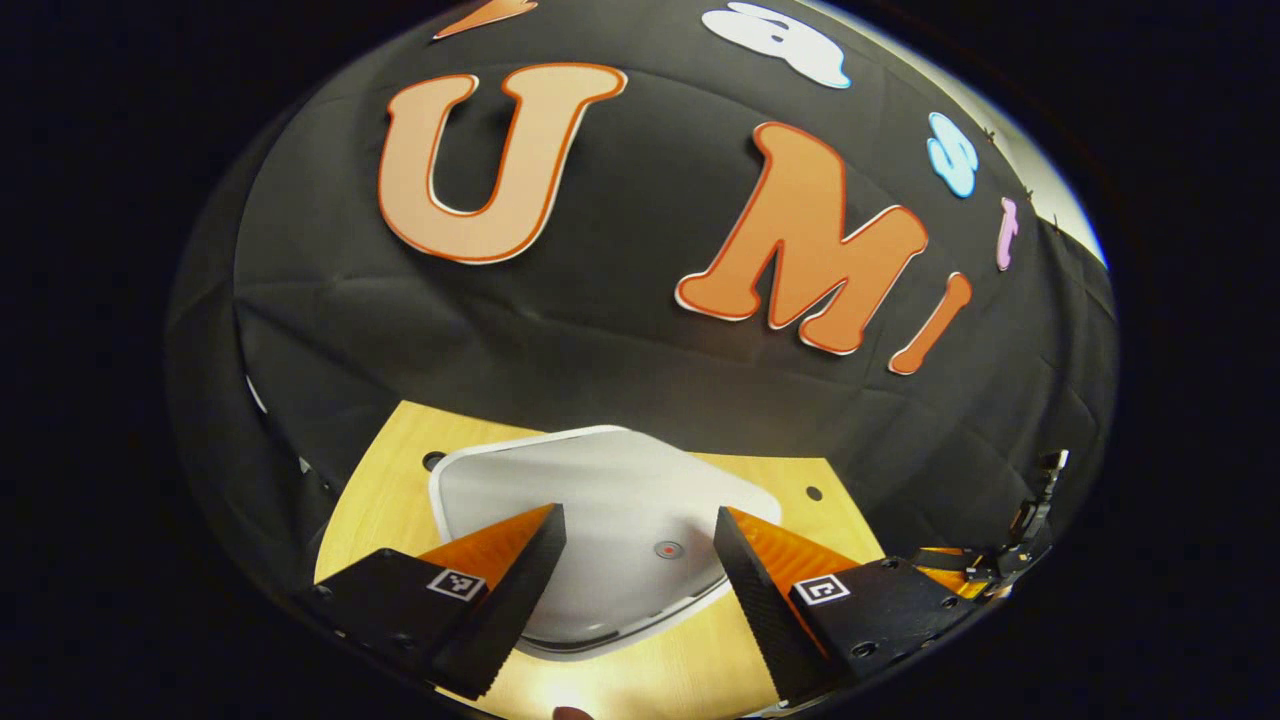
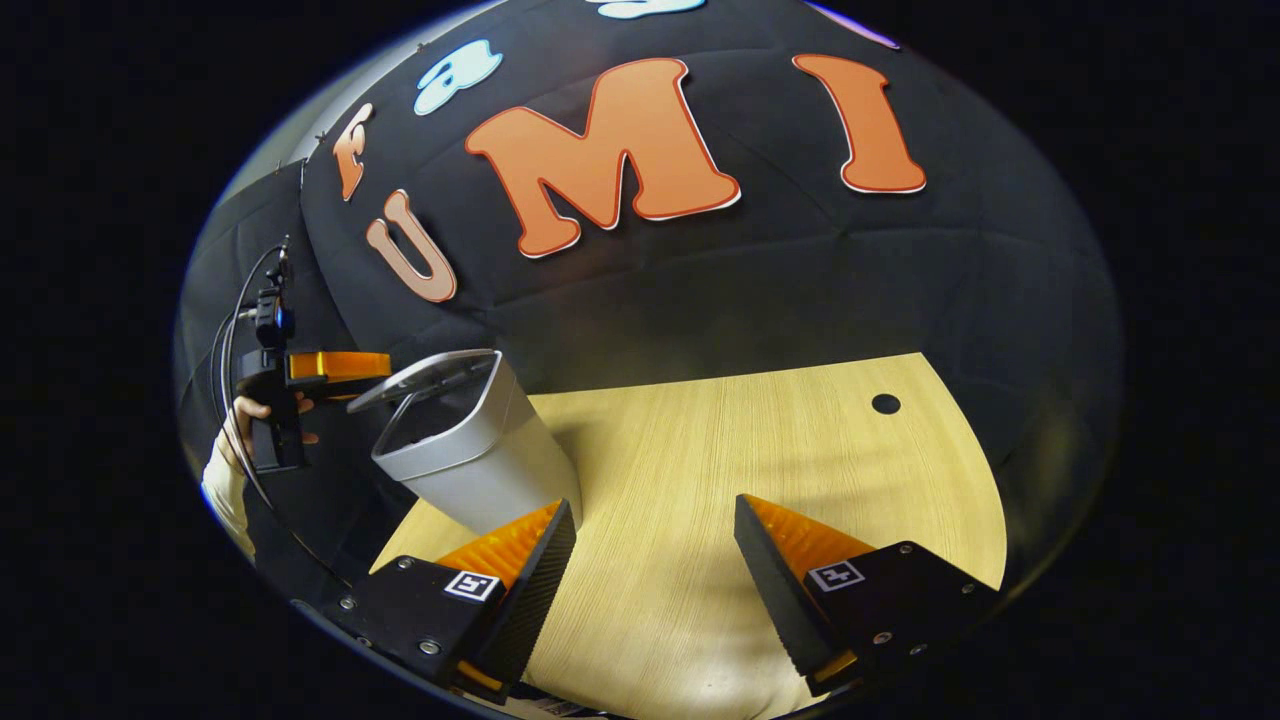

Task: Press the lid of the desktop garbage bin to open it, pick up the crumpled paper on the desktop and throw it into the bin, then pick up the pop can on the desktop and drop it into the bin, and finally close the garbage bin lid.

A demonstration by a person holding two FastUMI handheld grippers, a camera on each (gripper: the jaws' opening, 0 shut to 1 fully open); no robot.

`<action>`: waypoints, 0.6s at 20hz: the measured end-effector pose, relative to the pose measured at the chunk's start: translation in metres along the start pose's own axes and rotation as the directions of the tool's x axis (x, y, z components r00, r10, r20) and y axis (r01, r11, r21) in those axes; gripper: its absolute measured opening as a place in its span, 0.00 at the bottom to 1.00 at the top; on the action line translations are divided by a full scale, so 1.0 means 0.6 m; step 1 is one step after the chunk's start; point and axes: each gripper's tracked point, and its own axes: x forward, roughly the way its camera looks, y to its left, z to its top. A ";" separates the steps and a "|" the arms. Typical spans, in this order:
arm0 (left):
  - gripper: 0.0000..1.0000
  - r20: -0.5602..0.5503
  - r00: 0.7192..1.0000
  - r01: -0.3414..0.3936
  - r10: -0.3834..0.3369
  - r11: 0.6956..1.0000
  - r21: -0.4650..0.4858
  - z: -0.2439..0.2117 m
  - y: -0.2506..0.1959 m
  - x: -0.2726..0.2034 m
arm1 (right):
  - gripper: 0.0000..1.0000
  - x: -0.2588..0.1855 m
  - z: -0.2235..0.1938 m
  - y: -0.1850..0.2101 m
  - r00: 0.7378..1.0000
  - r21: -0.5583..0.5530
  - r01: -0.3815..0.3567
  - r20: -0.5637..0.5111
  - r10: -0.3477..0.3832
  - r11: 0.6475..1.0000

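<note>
Two hand-held grippers over a light wooden table (image 2: 760, 470) with a silver, square plastic desktop bin (image 2: 475, 450).

Left hand-held gripper (image 1: 640, 555) hovers fingers apart above the bin's lid (image 1: 600, 500); right hand-held gripper (image 2: 655, 555) is spread, holding nothing.

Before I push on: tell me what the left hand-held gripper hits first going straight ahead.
Most likely the bin lid: the left hand-held gripper is open and the lid lies between and just beyond its fingers. Depth is unclear, but nothing shows in between.
</note>
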 end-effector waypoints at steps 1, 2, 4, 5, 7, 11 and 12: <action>0.96 -0.023 1.000 -0.016 0.017 1.000 0.010 -0.014 0.006 0.006 | 0.96 0.000 -0.001 -0.002 1.000 0.000 0.002 -0.002 -0.002 1.000; 0.96 -0.053 0.998 -0.026 0.027 1.000 0.016 -0.032 0.010 0.008 | 0.96 0.000 -0.003 -0.006 1.000 0.001 0.006 -0.006 -0.006 1.000; 0.96 -0.134 0.989 -0.052 0.056 0.998 0.036 -0.070 0.014 0.023 | 0.96 0.002 -0.007 -0.013 1.000 0.012 0.010 -0.013 -0.010 1.000; 0.98 -0.161 0.984 -0.071 0.079 0.996 0.055 -0.084 0.017 0.020 | 0.96 0.003 -0.009 -0.016 1.000 0.020 0.011 -0.016 -0.011 1.000; 0.97 -0.130 0.983 -0.108 0.131 0.979 0.171 -0.082 0.021 0.029 | 0.96 0.003 -0.014 -0.020 1.000 0.033 0.012 -0.021 -0.011 0.999; 0.96 -0.124 0.980 -0.112 0.154 0.950 0.292 -0.089 0.026 0.025 | 0.96 0.004 -0.024 -0.020 1.000 0.052 0.007 -0.025 -0.005 0.999; 0.94 -0.094 0.985 -0.111 0.144 0.949 0.296 -0.077 0.024 0.028 | 0.96 0.002 -0.029 -0.019 1.000 0.055 0.004 -0.028 -0.003 0.998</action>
